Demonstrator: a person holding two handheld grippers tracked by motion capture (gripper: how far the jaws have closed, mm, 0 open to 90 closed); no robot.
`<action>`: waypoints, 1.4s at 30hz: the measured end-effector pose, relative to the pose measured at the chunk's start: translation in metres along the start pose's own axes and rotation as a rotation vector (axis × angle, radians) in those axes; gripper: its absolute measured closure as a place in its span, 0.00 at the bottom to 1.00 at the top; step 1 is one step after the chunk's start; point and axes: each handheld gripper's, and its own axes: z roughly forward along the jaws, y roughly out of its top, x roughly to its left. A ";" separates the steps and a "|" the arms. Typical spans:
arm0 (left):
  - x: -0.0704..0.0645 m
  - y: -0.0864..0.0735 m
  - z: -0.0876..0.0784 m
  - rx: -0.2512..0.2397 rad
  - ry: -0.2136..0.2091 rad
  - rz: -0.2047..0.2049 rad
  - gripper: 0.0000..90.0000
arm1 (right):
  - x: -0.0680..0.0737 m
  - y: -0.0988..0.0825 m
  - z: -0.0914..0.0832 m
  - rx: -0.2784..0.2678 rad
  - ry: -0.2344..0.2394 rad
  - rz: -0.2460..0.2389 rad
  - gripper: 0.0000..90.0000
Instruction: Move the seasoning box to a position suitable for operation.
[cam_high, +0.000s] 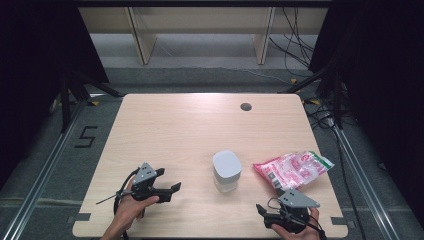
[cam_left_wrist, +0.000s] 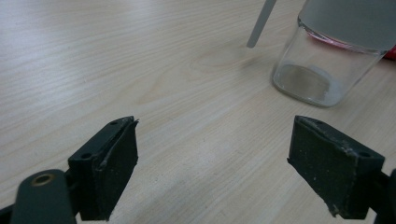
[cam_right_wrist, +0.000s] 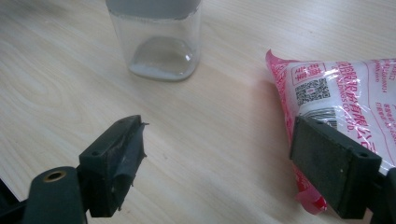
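A clear glass jar (cam_high: 226, 171) with a grey lid stands upright near the middle of the wooden table (cam_high: 190, 130). To its right lies a pink and white plastic bag (cam_high: 292, 169) with red print. My left gripper (cam_high: 174, 189) rests low at the front left, open, pointing toward the jar (cam_left_wrist: 327, 51) with nothing between its jaws. My right gripper (cam_high: 261, 210) is at the front right edge, open, with the bag (cam_right_wrist: 345, 102) just beyond its right jaw and the jar (cam_right_wrist: 156, 37) ahead to the left.
A round grey cable hole (cam_high: 245, 106) sits near the table's far edge. Behind the table are wooden shelf legs (cam_high: 142, 40) and loose cables (cam_high: 295, 45) on the floor. Black stands (cam_high: 67, 95) flank both sides.
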 end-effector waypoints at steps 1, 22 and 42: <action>0.000 0.000 0.000 0.003 0.004 0.001 0.16 | 0.000 0.000 0.000 -0.005 -0.011 0.002 0.21; 0.004 0.021 0.018 -0.012 -0.018 0.083 0.30 | 0.001 0.001 0.002 -0.018 -0.001 -0.004 0.23; -0.016 0.062 0.085 -0.053 -0.145 0.229 0.61 | 0.001 0.001 0.003 -0.019 -0.001 0.002 0.23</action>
